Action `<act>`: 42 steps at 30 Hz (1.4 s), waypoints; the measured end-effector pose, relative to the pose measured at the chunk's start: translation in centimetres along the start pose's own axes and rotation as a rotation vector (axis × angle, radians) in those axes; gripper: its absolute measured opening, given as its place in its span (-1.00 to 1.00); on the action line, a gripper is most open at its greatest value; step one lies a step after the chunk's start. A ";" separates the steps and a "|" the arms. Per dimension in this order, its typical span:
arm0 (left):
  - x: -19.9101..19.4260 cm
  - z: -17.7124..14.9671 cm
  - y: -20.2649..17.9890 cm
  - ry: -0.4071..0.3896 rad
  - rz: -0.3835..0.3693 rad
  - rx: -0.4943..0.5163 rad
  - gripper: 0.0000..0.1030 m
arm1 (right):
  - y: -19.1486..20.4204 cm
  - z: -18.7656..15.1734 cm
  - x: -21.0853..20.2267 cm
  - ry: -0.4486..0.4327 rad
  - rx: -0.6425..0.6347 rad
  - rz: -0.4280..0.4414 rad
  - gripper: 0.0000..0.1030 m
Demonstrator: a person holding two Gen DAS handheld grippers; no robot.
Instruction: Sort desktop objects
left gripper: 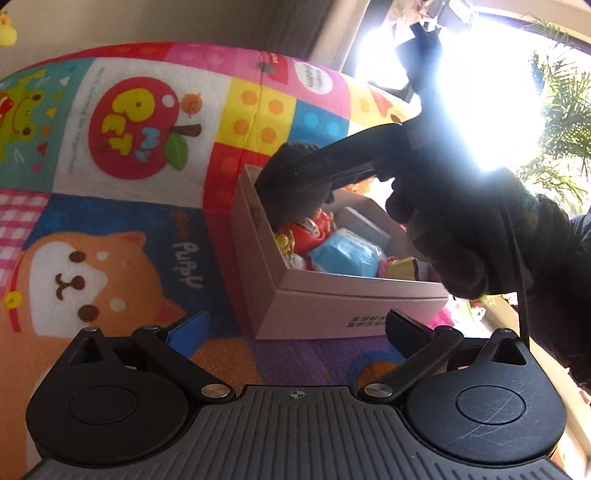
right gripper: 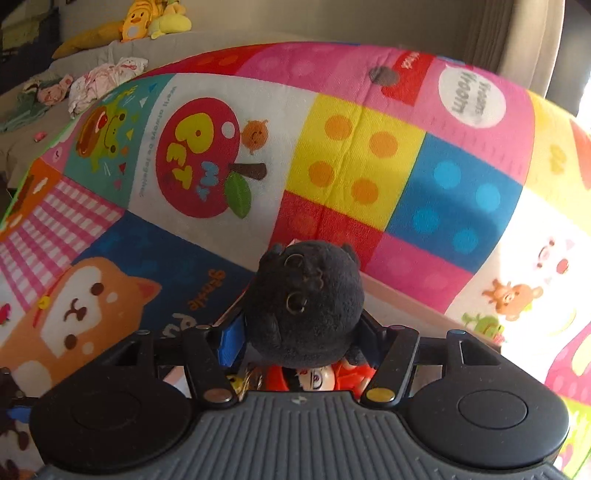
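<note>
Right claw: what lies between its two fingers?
A black plush toy sits between the right claw fingers, above the box; the right wrist view shows it.

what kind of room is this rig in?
Most likely a home living room or playroom. A cartoon-print play mat covers the surface, plush toys lie on a couch behind it, and a houseplant stands by a bright window.
</note>
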State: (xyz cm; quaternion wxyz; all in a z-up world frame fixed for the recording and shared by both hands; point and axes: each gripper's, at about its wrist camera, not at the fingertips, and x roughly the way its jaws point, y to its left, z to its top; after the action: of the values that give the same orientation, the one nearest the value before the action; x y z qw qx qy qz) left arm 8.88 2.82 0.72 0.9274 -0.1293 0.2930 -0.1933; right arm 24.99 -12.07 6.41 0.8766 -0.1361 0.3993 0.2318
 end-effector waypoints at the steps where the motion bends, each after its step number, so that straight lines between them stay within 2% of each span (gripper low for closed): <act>1: -0.1 0.1 0.0 -0.003 -0.009 -0.005 1.00 | 0.0 -0.5 -0.3 0.027 0.002 0.013 0.20; 3: 0.0 0.1 -0.1 -0.001 -0.018 -0.007 1.00 | 0.0 -1.4 -0.7 0.060 0.001 0.030 0.18; 5: 0.1 0.0 -0.4 0.008 -0.022 0.001 1.00 | 0.0 -2.0 -1.0 0.044 -0.013 0.001 0.20; 8: 0.1 -0.2 -0.8 0.017 -0.022 0.017 1.00 | -0.1 -3.0 -1.7 0.015 -0.032 -0.044 0.48; 9: 0.0 -0.2 -0.9 0.018 -0.024 0.020 1.00 | -0.2 -3.4 -2.1 0.009 -0.027 -0.034 0.56; 11: -0.2 -0.4 -1.0 0.021 -0.030 0.025 1.00 | -0.6 -4.5 -3.4 0.001 -0.011 0.006 0.59; 14: -0.2 -0.6 -1.0 0.026 -0.020 0.031 1.00 | -1.2 -6.6 -6.5 -0.055 0.023 0.026 0.71; 16: -0.1 -0.6 -1.1 0.029 -0.006 0.035 1.00 | -1.8 -8.3 -8.8 -0.100 0.059 0.019 0.92; 19: -0.2 -0.8 -1.5 0.028 0.019 0.052 1.00 | -2.9 -11.3 -12.0 -0.179 0.122 -0.008 1.00; 22: -0.6 -1.3 -2.2 0.017 0.060 0.085 1.00 | -3.1 -14.6 -13.7 -0.223 0.164 -0.032 1.00; 25: -1.1 -2.0 -3.0 -0.001 0.116 0.119 1.00 | -2.6 -17.5 -13.6 -0.228 0.246 -0.082 1.00; 28: -2.0 -3.1 -4.1 -0.025 0.198 0.155 1.00 | -1.3 -20.3 -12.1 -0.176 0.332 -0.128 1.00; 32: -3.1 -4.8 -4.9 0.022 0.318 0.171 1.00 | 1.8 -22.6 -10.8 -0.128 0.277 -0.176 1.00; 37: -3.1 -6.4 -5.2 0.087 0.359 0.143 1.00 | 2.9 -23.4 -9.8 -0.082 0.257 -0.170 1.00; 39: -2.3 -6.7 -5.2 0.107 0.405 0.134 1.00 | 2.6 -23.0 -9.4 -0.081 0.262 -0.191 1.00; 42: -1.6 -6.5 -5.3 0.079 0.457 0.119 1.00 | 1.9 -22.6 -8.6 -0.088 0.277 -0.192 1.00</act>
State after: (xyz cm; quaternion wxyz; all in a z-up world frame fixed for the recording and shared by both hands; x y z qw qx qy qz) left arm 2.35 -2.03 -1.79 0.9408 0.0029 0.3389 -0.0001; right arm 4.66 -22.54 -1.64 0.9216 -0.0414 0.3738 0.0957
